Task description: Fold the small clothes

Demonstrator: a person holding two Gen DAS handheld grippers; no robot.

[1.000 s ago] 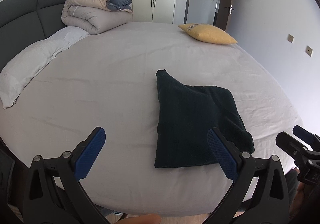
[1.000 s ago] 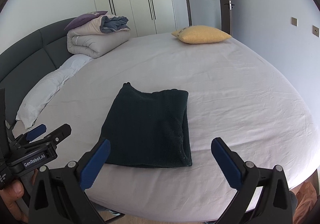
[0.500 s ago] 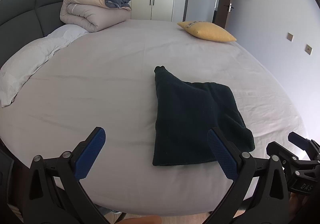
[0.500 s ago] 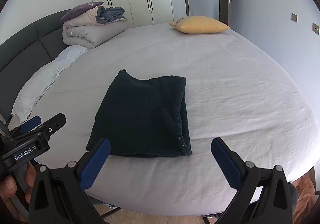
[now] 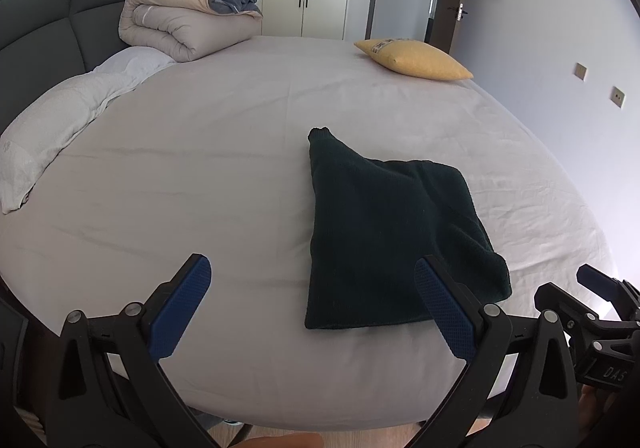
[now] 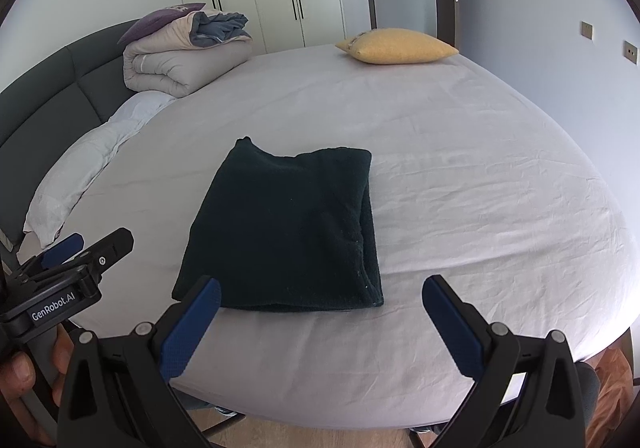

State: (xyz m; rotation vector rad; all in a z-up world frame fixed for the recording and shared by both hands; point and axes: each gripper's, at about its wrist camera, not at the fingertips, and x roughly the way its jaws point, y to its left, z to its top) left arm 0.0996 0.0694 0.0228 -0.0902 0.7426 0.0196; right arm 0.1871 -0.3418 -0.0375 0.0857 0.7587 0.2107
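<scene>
**Dark garment lay folded near the bed's front edge, both claws spread and empty**

The dark green garment (image 6: 286, 232) lay flat on the pale bed sheet (image 6: 480, 175), close to the near edge, already doubled into a rough rectangle. Its thick rolled fold ran down the right side in the right wrist view, and one small corner poked out at the far left. The far edge looked uneven, with layers not quite matched.

The right gripper (image 6: 320, 324) hung just short of the garment's near edge, jaws wide apart and holding nothing. The left gripper (image 5: 312, 308) sat off the garment's left side, likewise spread and empty, its right pad (image 5: 444, 312) overlapping the cloth's near corner in view; contact could not be told.

Judged from this, the fold appeared nearly finished. To do any further fold well, each claw would need to pinch all layers at a near corner, lift evenly and carry the edge straight over, so the stack did not slide or skew.

Farther off, a yellow cushion (image 6: 396, 47) and a rolled duvet (image 6: 180, 63) rested by the dark headboard (image 5: 44, 27).
</scene>
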